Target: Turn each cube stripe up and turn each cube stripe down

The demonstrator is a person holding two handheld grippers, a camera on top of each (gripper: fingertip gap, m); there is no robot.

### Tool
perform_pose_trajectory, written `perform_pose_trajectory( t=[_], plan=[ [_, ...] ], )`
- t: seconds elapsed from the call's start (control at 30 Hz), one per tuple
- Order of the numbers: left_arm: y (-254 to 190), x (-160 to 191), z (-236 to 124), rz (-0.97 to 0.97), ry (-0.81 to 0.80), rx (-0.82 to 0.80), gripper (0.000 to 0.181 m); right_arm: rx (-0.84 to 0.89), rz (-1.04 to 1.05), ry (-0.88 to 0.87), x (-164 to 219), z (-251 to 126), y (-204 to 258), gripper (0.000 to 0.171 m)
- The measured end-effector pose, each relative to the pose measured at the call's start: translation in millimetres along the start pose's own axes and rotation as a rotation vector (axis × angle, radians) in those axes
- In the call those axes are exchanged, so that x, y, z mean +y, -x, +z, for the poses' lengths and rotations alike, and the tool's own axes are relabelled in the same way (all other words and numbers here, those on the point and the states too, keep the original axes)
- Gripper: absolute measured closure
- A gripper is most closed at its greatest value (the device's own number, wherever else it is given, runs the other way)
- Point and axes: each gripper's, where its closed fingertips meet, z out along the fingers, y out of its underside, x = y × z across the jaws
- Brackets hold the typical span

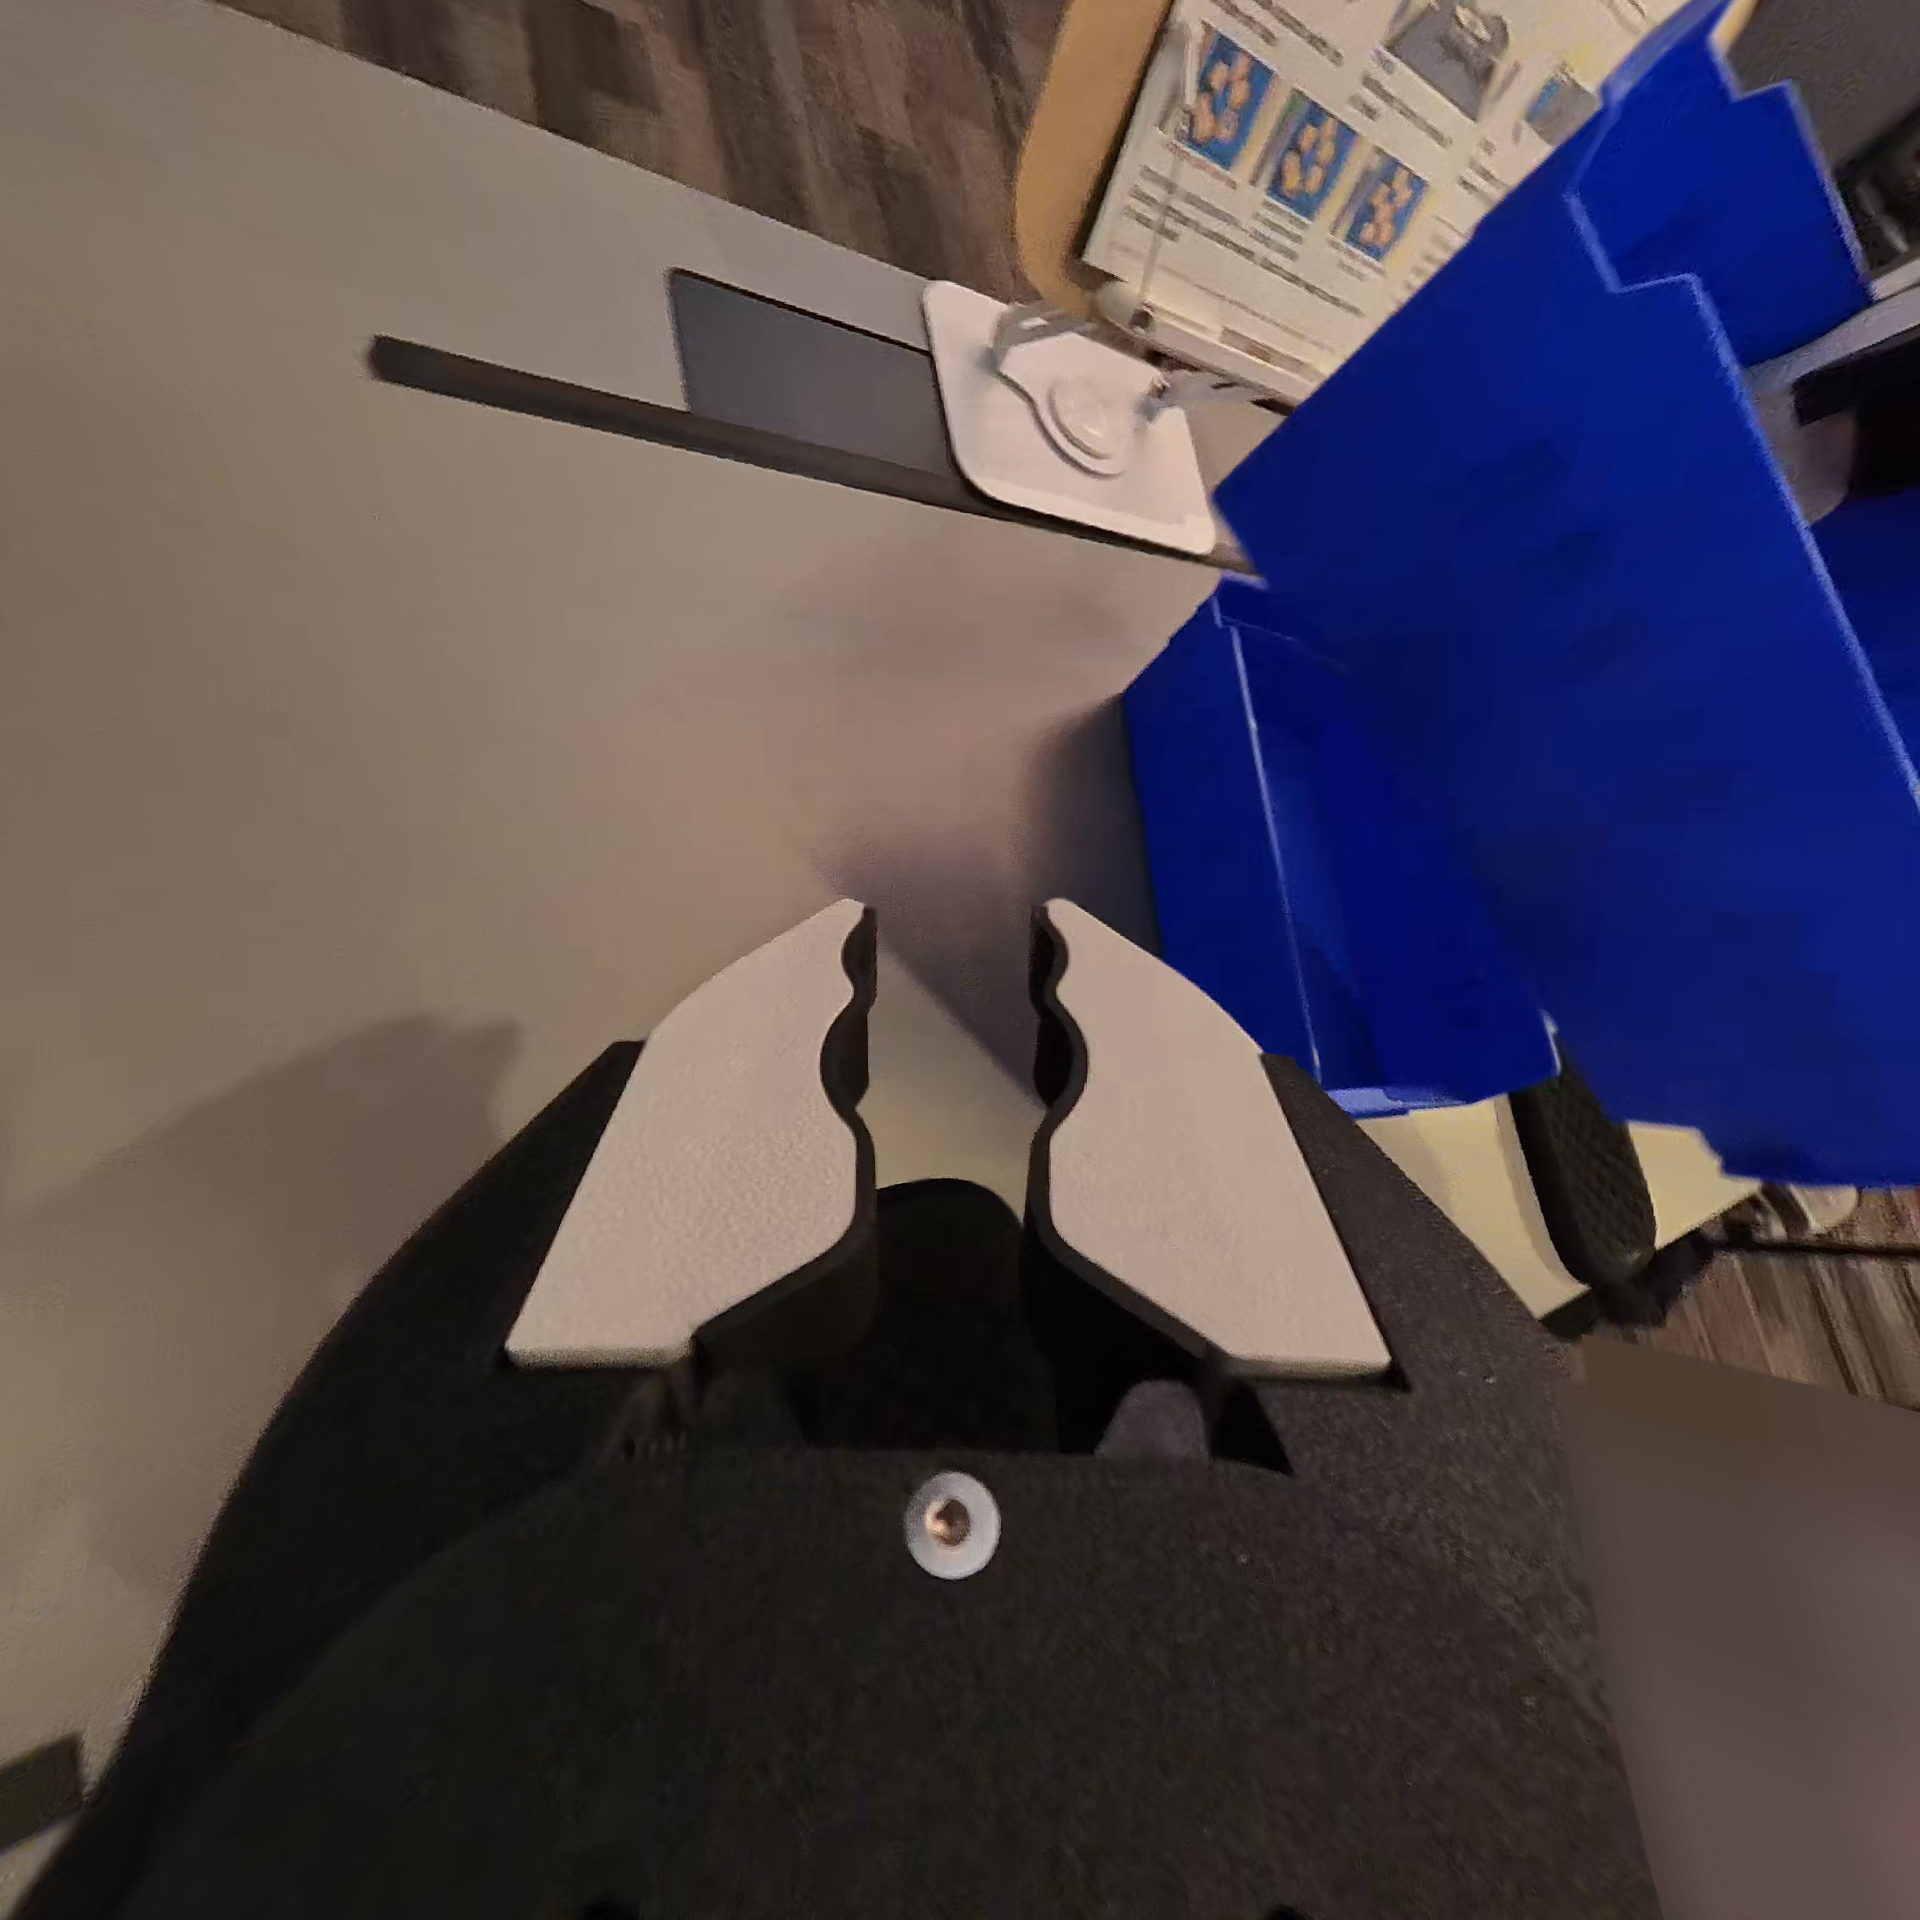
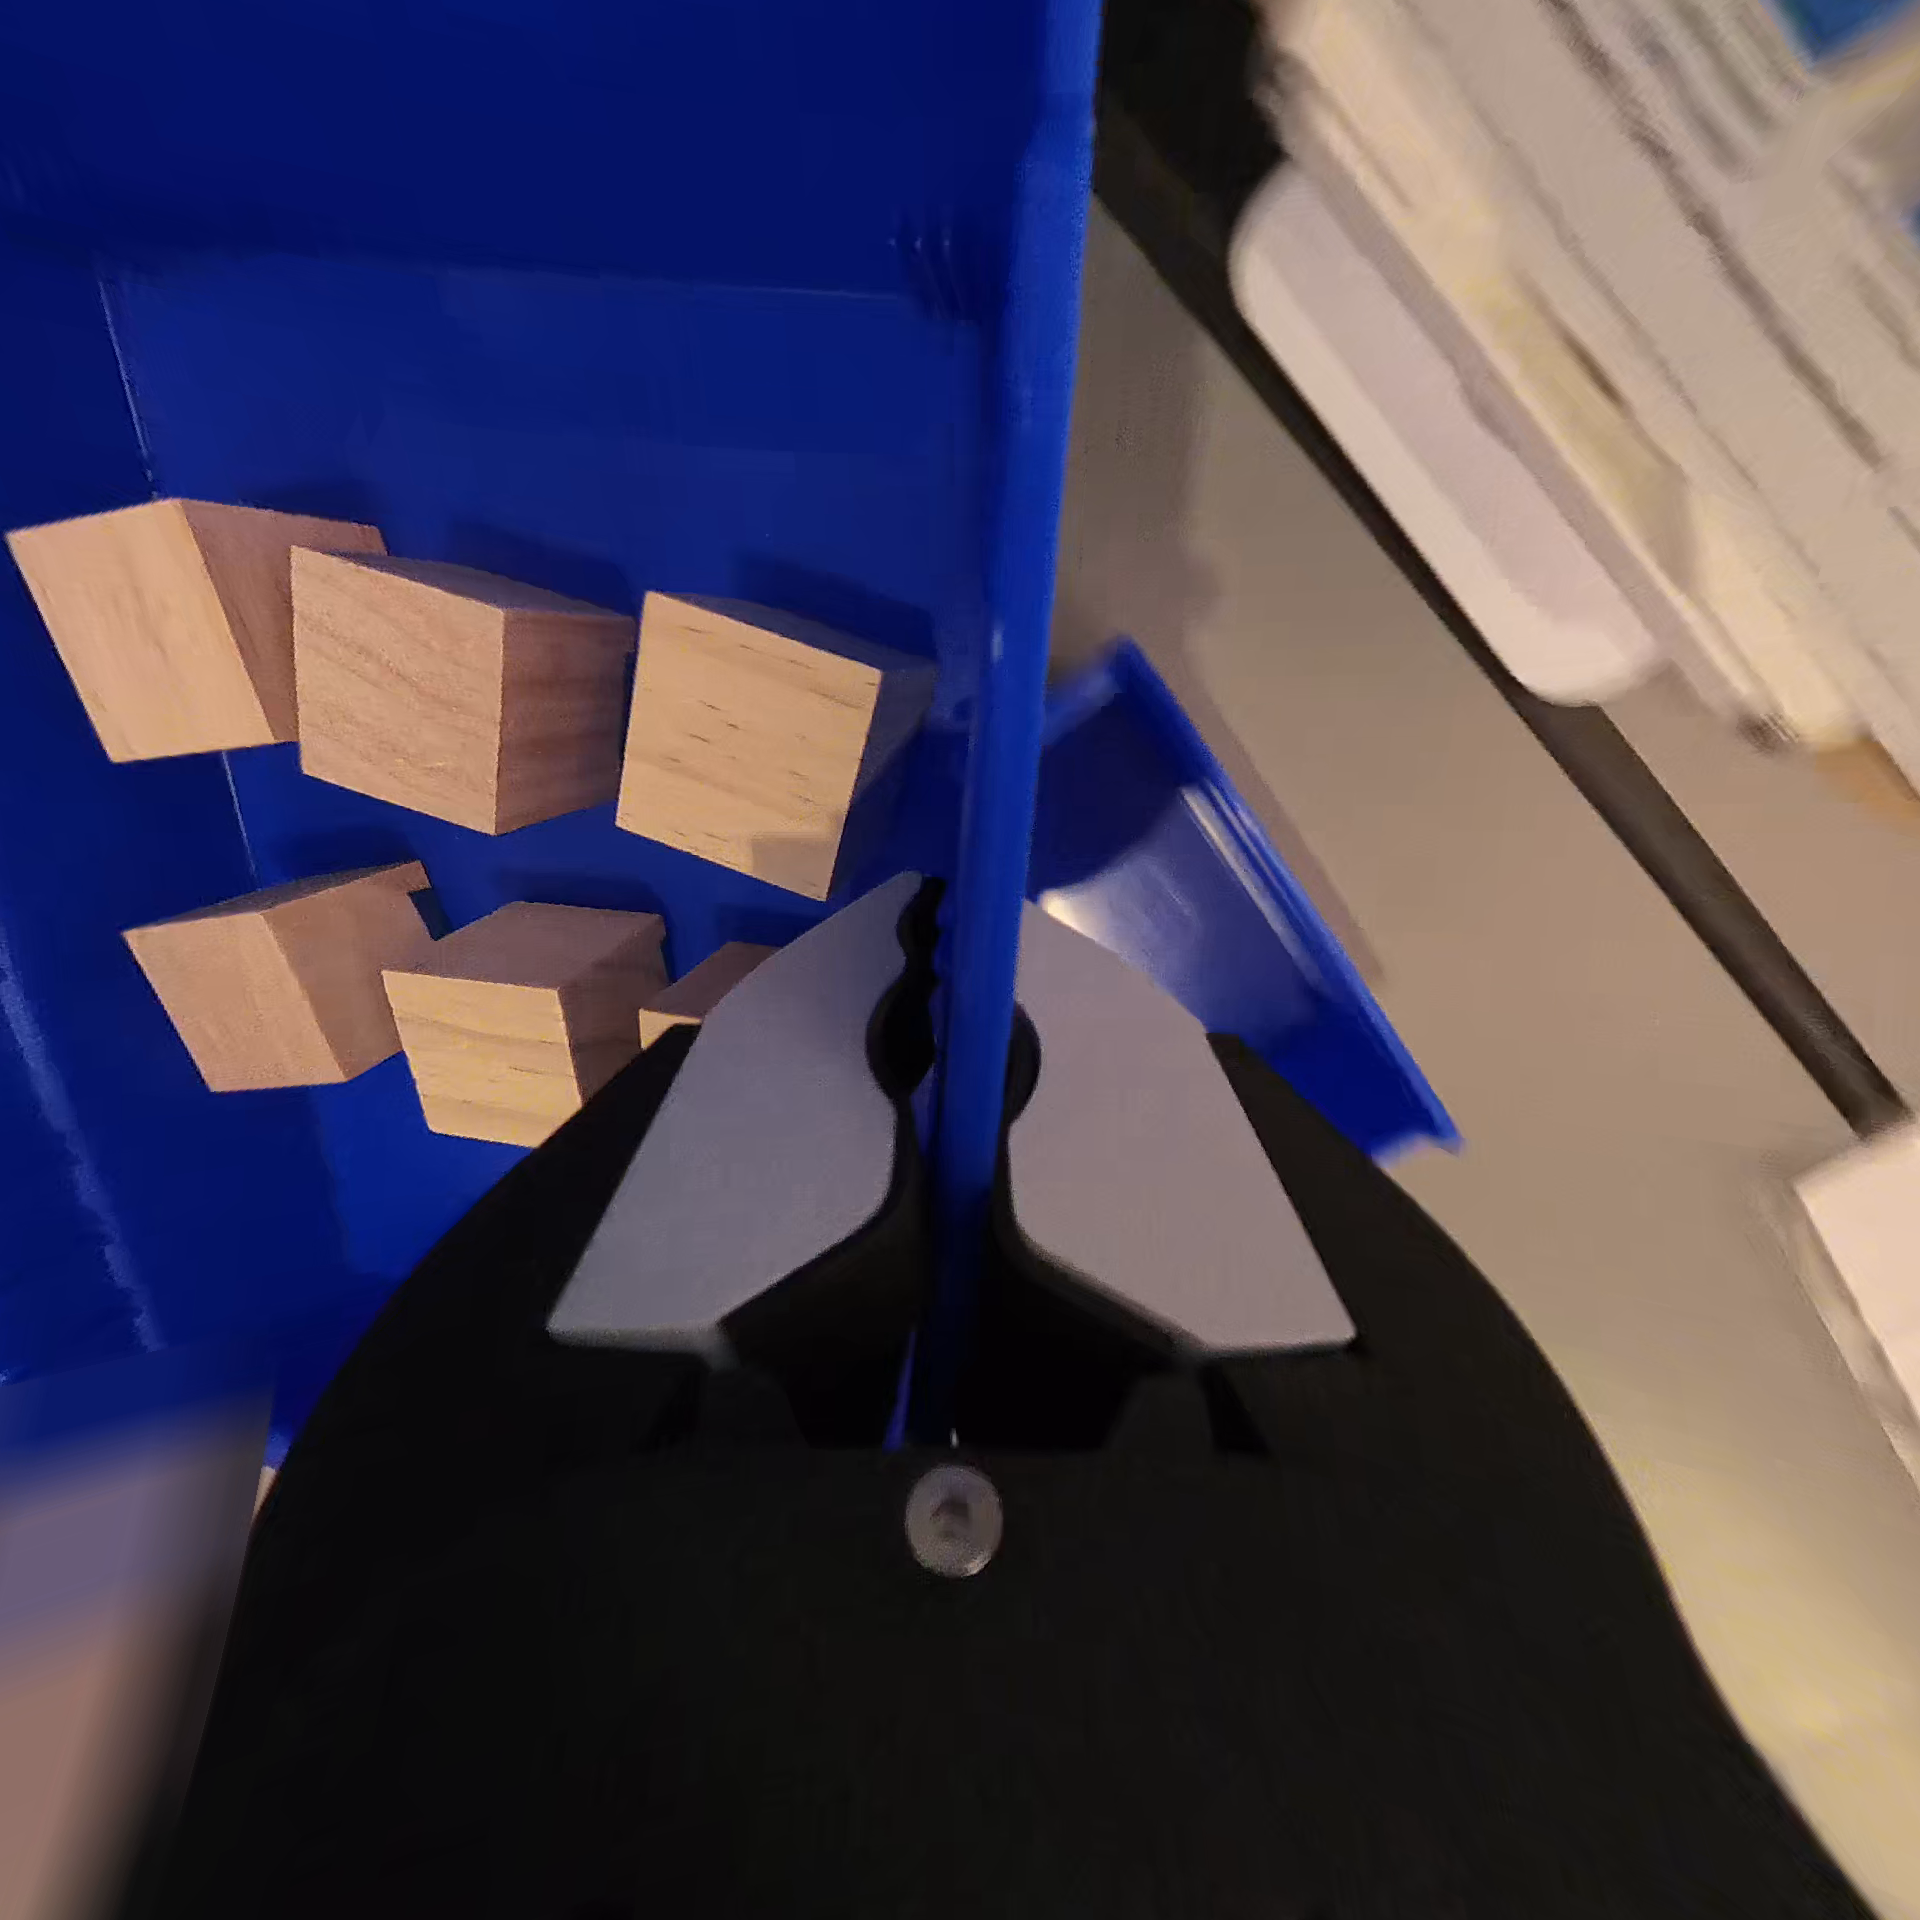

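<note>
Right tool (image 2: pixel 961 925) clamped on blue bin wall (image 2: pixel 1023 520); left tool (image 1: pixel 951 914) parted, empty, above table (image 1: pixel 416 675).

Black hand-held gripper (image 1: pixel 951 914), grey fingers (image 1: pixel 717 1143), silver screw (image 1: pixel 951 1527)

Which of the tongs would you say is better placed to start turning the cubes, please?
Probably the left tongs: they are open and empty over the table beside the blue bin. The right tongs are shut on the bin's wall, next to the wooden cubes.
</note>
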Motion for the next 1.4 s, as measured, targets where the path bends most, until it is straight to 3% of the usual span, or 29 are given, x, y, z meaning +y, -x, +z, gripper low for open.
perform_pose_trajectory(
  t=[0.13,0.27,0.43,0.57,0.77,1.0,1.23,1.4],
  plan=[
    [22,0,-32,-0.074,-0.115,-0.046,0.154,-0.104,-0.072,-0.005,-55,68,70,0.165],
    [42,0,-65,-0.139,-0.241,-0.083,0.156,-0.179,-0.064,0.005,-83,140,113,0.165],
    [52,-2,-79,-0.173,-0.306,-0.052,0.158,-0.163,0.040,0.029,-93,213,119,0.165],
    [50,-4,-70,-0.153,-0.273,-0.026,0.159,-0.122,0.153,0.043,-92,244,108,0.166],
    [36,-10,-58,-0.097,-0.241,-0.002,0.159,-0.077,0.271,0.036,-85,262,97,0.165],
    [31,-11,-48,-0.086,-0.202,-0.006,0.159,-0.023,0.253,-0.013,-91,261,95,0.156],
    [38,-7,-43,-0.117,-0.172,-0.021,0.158,-0.173,0.130,-0.256,-122,203,92,0.157],
    [35,-7,-42,-0.112,-0.167,-0.024,0.158,-0.166,-0.179,-0.217,-107,176,84,0.156]
  ],
)
